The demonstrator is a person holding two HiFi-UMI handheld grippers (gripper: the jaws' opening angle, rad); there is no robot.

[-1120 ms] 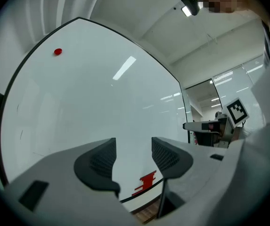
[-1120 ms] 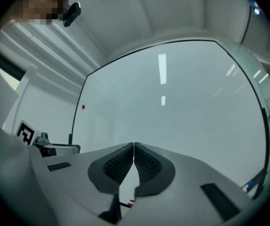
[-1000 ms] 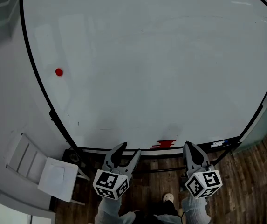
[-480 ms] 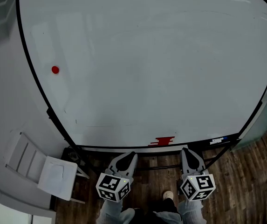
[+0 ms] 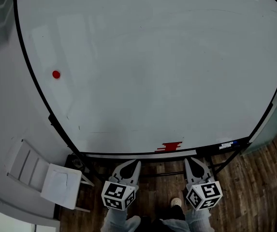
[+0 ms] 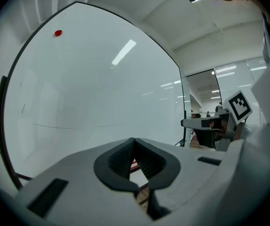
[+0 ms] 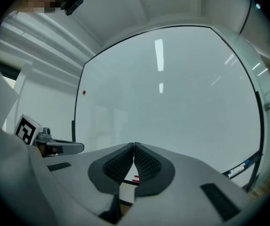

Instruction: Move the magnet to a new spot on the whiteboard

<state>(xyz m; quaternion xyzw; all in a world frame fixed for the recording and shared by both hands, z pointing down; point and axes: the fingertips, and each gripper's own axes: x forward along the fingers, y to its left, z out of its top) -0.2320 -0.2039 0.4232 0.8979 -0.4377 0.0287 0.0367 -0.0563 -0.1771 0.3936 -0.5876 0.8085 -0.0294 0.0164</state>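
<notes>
A small round red magnet (image 5: 56,74) sticks to the left part of the big whiteboard (image 5: 167,57); it also shows as the red magnet (image 6: 58,33) in the left gripper view and the red magnet (image 7: 84,92) in the right gripper view. My left gripper (image 5: 132,164) hangs below the board's bottom edge, shut with nothing between its jaws. Beside it my right gripper (image 5: 192,161) is shut and empty too. Both are far from the magnet.
A red eraser (image 5: 170,147) lies on the board's bottom ledge, with a marker (image 5: 226,144) further right. A white folding chair (image 5: 46,175) stands at the lower left. Wooden floor (image 5: 259,187) lies below the board's stand.
The left gripper's jaws have closed from wide open. Both grippers have drawn back a little, away from the board's bottom edge.
</notes>
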